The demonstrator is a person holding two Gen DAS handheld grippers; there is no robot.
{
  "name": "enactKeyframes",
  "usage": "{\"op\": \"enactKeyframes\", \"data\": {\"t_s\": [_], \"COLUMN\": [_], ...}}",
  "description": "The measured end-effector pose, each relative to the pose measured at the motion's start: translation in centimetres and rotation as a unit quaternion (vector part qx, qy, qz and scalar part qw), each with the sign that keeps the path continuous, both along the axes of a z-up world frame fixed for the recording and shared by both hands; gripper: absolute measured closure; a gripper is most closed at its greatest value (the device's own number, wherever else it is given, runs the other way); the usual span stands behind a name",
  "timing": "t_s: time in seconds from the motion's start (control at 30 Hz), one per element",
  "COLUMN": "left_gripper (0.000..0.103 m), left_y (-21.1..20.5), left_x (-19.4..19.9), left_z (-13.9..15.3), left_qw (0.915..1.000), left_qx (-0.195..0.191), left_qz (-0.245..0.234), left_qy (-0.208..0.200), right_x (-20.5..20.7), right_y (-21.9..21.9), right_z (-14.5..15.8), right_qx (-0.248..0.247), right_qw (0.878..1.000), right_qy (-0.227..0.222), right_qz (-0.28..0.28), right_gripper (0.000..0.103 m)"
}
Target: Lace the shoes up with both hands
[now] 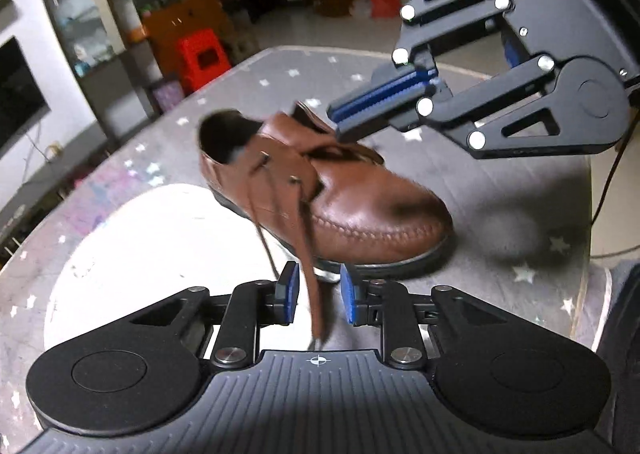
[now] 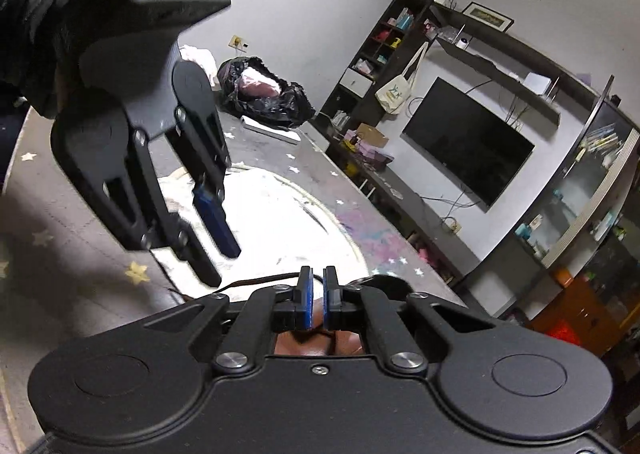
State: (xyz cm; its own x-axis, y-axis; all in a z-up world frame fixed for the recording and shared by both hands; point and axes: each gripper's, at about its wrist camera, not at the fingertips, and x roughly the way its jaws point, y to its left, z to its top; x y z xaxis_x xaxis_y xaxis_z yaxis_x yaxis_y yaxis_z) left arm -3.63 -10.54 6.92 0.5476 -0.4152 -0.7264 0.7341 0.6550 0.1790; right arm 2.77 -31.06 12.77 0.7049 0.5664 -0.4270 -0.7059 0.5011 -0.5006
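So there's a brown leather shoe (image 1: pixel 332 194) sitting on a grey star-print table (image 1: pixel 520 182), roughly mid-table, with its toe pointing toward the right edge in the left wrist view and its heel partly over a bright white patch (image 1: pixel 160 246) on the tabletop. A flat brown lace (image 1: pixel 308 274) hangs off the near side of the shoe and drops right between the blue pads of the left gripper (image 1: pixel 319 294). The jaws are only partway open and the pads aren't pressing on the lace, there's a gap on both sides. The right gripper (image 1: pixel 340 122) comes in from the right edge with its jaws closed together, tip right at the shoe's tongue area; can't really tell whether it's pinching anything there. In the right wrist view the right gripper (image 2: pixel 316 294) has its pads nearly touching, with a dark lace end (image 2: pixel 256 280) running off left just behind them.
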Motion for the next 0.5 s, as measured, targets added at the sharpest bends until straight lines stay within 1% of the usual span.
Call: {"op": "enactKeyframes", "data": {"t_s": [0.17, 0.2, 0.37, 0.4, 0.43, 0.5], "left_gripper": [0.076, 0.073, 0.073, 0.083, 0.094, 0.096], "left_y": [-1.6, -1.6, -1.7, -1.7, -1.6, -1.5], "left_x": [1.2, 1.4, 2.6, 2.7, 2.8, 2.7], "left_z": [-1.2, -1.3, -2.4, -2.4, -2.4, -2.3], "left_qw": [0.9996, 0.9995, 0.9979, 0.9977, 0.9975, 0.9973], "left_qx": [0.024, 0.026, 0.038, 0.037, 0.035, 0.024], "left_qz": [0.009, 0.010, 0.024, 0.022, 0.021, 0.018], "left_qy": [0.009, 0.013, 0.046, 0.052, 0.058, 0.067], "right_x": [-0.3, -0.2, -0.3, -0.4, -0.5, -0.6], "right_y": [-0.9, -1.1, -1.6, -1.7, -1.7, -1.9], "right_z": [-0.5, -0.6, -1.1, -1.2, -1.3, -1.4], "right_qx": [0.008, 0.009, 0.011, 0.011, 0.011, 0.011], "right_qw": [1.000, 1.000, 0.999, 0.999, 0.999, 0.999], "right_qy": [0.016, 0.019, 0.026, 0.027, 0.029, 0.029], "right_qz": [-0.019, -0.022, -0.031, -0.031, -0.033, -0.035], "right_gripper": [0.099, 0.099, 0.098, 0.098, 0.098, 0.098]}}
